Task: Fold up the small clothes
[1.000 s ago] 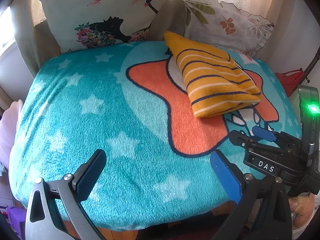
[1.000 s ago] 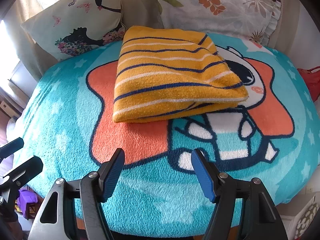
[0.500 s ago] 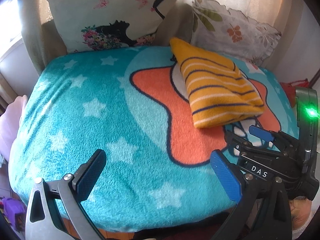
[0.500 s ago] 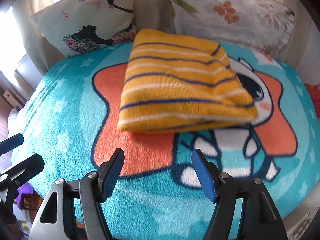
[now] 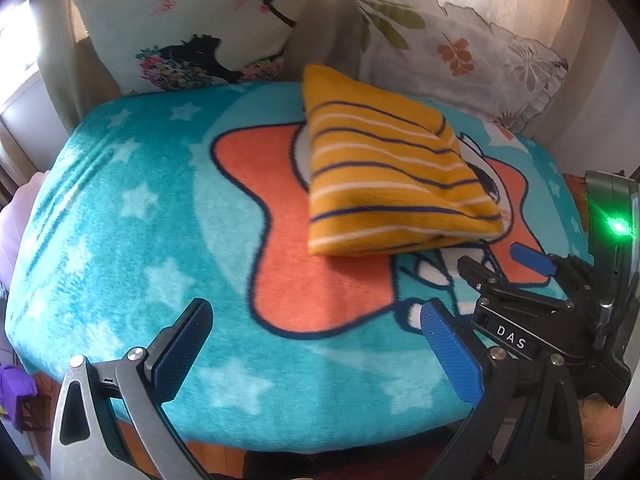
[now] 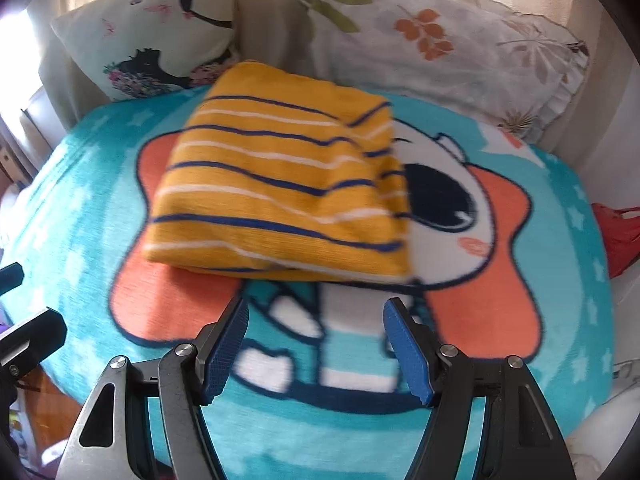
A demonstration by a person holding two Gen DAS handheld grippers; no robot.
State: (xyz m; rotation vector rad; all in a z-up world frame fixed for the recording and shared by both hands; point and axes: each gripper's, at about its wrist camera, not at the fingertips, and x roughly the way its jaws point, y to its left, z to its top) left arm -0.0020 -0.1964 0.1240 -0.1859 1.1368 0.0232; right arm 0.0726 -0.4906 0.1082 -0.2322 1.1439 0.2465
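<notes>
Teal star blanket across the bed, two pillows behind, folded yellow striped top lying on the orange star near the pillows, left gripper wide and empty, right gripper wide, empty, just short of the top

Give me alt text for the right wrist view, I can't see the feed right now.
A folded mustard-yellow knit garment with navy and white stripes lies on a teal fleece blanket printed with an orange cartoon star, just beyond the open, empty right gripper. Two printed pillows lean behind it; the image is slightly motion-blurred.
</notes>
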